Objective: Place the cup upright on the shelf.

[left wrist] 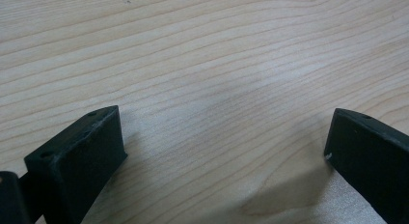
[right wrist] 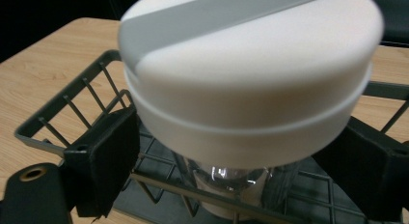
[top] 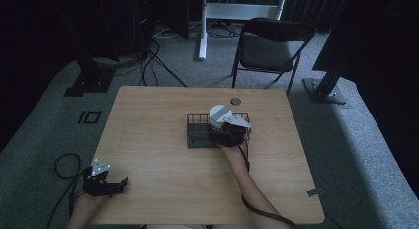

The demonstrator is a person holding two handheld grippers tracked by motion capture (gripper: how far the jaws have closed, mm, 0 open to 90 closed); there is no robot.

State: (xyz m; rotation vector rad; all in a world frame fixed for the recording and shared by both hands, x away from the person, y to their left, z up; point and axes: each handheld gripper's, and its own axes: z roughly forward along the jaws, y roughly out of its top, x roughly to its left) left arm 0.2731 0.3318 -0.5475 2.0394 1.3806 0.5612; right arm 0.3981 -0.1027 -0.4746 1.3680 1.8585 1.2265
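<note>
Wood-grain tabletop (top: 163,155), pale, with one dark wire basket (top: 197,132) near centre.

Left gripper (top: 109,185) sits at about 7 o'clock on the table, at the near left edge, hand behind it. In the left gripper view its two black jaws stand wide apart with bare wood between them: released, nothing held, idle and well apart from the basket.

Moving right: the basket is a shallow rectangular rack of grey-green wire. Inside its right half stands a clear glass jar with a broad white lid crossed by a grey stripe (top: 220,115). In the right gripper view the glass body (right wrist: 231,183) shows below the lid (right wrist: 251,84), with the basket's floor grid beneath it. Whether the jar's base rests on that grid or hangs just above it, I cannot tell.

Right gripper (top: 228,133) reaches in from 5 o'clock, forearm stretched across the table. Its jaws bracket the jar just under the lid, one on each side, pressed close: it reads as grasping the jar.

Judgement: jar is at the basket, so the carrying looks largely done. Left to do: confirm it is seated, release, draw the right gripper clear.

A small dark round disc (top: 235,100) lies on the table beyond the basket, at about 1 o'clock.
</note>
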